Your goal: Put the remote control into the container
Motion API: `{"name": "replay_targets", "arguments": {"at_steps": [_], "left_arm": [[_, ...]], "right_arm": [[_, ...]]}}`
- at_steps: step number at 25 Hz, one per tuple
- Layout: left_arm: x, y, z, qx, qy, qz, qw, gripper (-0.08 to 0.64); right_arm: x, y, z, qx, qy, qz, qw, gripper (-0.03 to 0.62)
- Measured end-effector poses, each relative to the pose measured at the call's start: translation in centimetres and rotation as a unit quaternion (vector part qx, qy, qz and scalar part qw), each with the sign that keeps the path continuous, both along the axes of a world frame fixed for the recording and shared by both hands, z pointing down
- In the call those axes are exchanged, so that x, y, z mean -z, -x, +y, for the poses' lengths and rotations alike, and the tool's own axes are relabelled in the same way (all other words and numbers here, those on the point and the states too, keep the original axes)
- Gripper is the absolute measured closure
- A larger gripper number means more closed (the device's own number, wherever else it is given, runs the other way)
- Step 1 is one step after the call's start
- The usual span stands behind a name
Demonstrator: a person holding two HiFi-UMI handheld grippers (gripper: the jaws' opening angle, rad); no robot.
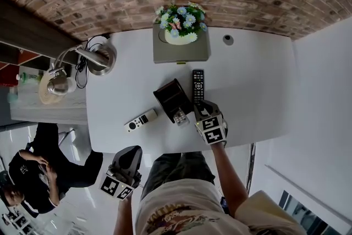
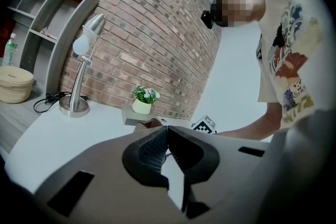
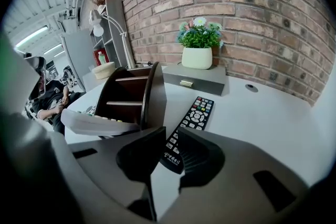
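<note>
No legible text anywhere

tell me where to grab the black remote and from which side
Grip the black remote by its near end, across the narrow width, coming down from the person's side. It lies flat on the table, lengthwise away from the person, and the dark container stands close on its left. The right tongs hang over that end.
</note>
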State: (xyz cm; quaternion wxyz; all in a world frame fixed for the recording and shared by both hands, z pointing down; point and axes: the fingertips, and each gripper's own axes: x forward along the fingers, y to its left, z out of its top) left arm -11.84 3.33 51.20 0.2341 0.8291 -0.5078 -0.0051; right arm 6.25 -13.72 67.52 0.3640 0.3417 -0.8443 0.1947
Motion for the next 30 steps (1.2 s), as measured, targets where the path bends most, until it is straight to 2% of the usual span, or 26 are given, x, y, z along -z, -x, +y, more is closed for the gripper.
{"name": "replay_targets", "arguments": {"at_steps": [5, 10, 12, 15, 18, 21, 30], "left_arm": [[-0.2, 0.9, -0.2, 0.002, 0.0, 0.004, 1.0, 0.554], [-0.3, 1.1, -0.8, -0.008, 0.001, 0.004, 1.0, 0.554], [-0.3, 1.1, -1.0, -0.011, 0.0, 0.007, 0.9999, 0.554], [-0.2, 0.9, -1.3, -0.017, 0.0, 0.01, 0.9998, 0.552], [-0.3, 1.0, -1.2, -0.019, 0.003, 0.011, 0.9997, 0.554], [-0.6, 1.2, -1.0, -0.019, 0.011, 0.011, 0.9997, 0.554], [-0.6, 2.0, -1.1, -0.01, 0.017, 0.01, 0.9998, 0.554]], "right_arm": [[-0.1, 0.0, 0.0, -0.01, -0.005, -0.003, 1.0, 0.538], [-1.0, -0.3, 0.6, -0.013, 0.016, -0.006, 1.0, 0.527], [-1.4, -0.9, 0.3, -0.033, 0.012, 0.002, 0.999, 0.485], [-2.3, -2.0, -0.2, -0.066, 0.017, 0.012, 0.998, 0.378], [-3.4, -2.2, -0.7, -0.077, 0.034, 0.013, 0.996, 0.345], [-4.0, -2.1, -1.2, -0.088, 0.046, 0.006, 0.995, 0.33], [-5.2, 0.9, -2.2, -0.075, 0.084, 0.003, 0.994, 0.325]]}}
